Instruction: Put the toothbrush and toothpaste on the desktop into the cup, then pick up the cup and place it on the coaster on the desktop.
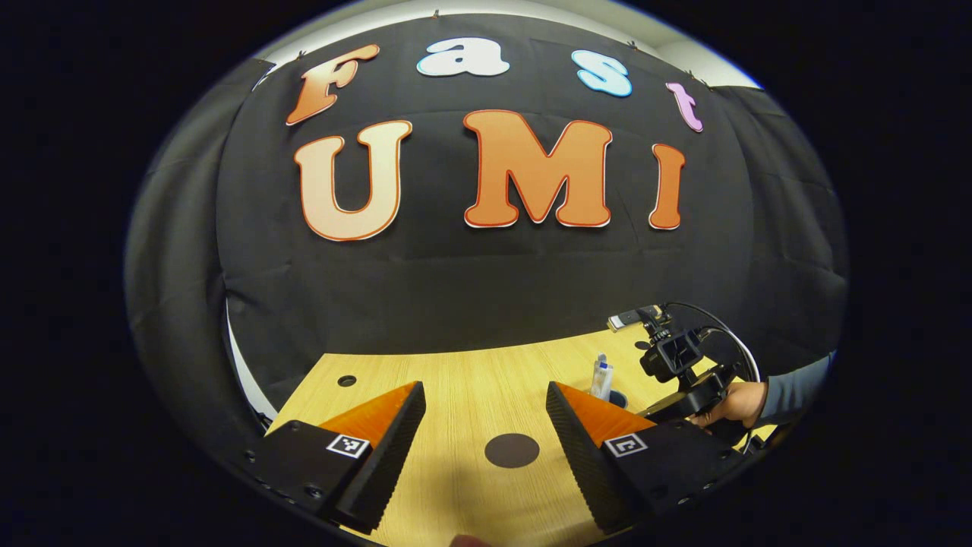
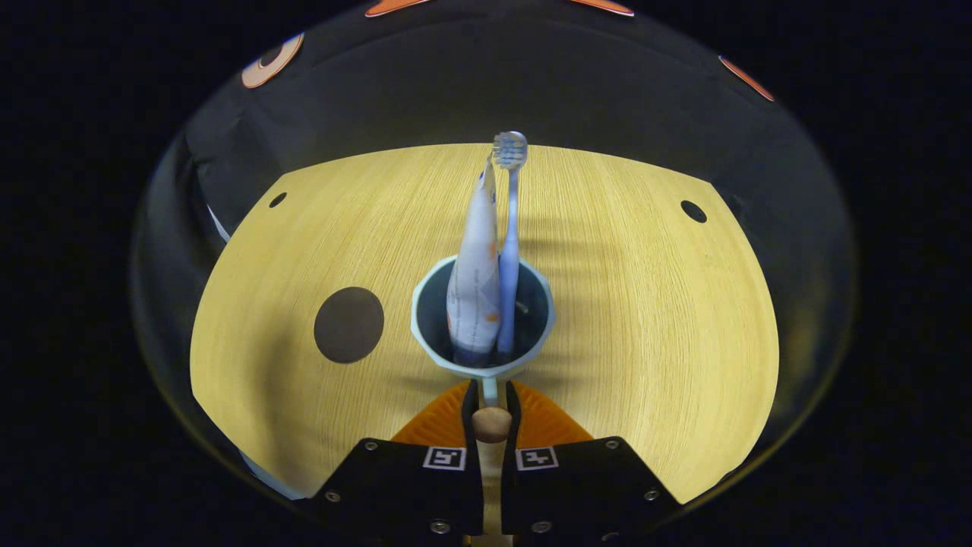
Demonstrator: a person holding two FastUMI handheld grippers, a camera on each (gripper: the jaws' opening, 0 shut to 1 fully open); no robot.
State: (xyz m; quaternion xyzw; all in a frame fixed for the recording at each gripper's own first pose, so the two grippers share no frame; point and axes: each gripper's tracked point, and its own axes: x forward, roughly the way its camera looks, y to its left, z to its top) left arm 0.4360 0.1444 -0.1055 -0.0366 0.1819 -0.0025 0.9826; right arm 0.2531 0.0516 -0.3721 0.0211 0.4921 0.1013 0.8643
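A pale blue cup [image 2: 425, 323] stands on the wooden desktop [image 2: 645, 319] with a white toothpaste tube [image 2: 472, 289] and a light blue toothbrush [image 2: 507, 251] upright inside it. My right gripper [image 2: 490, 399] is shut on the cup's handle [image 2: 490, 391], fingers pressed on both sides. The dark round coaster [image 2: 348, 324] lies flat to the cup's left, apart from it. In the left gripper view my left gripper [image 1: 482, 406] hovers open over the desktop [image 1: 463, 380], the coaster [image 1: 512, 450] between its fingers and below. The toothpaste tube [image 1: 601, 377] and right gripper [image 1: 683, 372] show at the right.
A person's hand [image 1: 733, 403] and grey sleeve hold the right gripper. Small dark holes [image 2: 692, 211] mark the desktop's far corners. The black cloth wall closes the back and sides.
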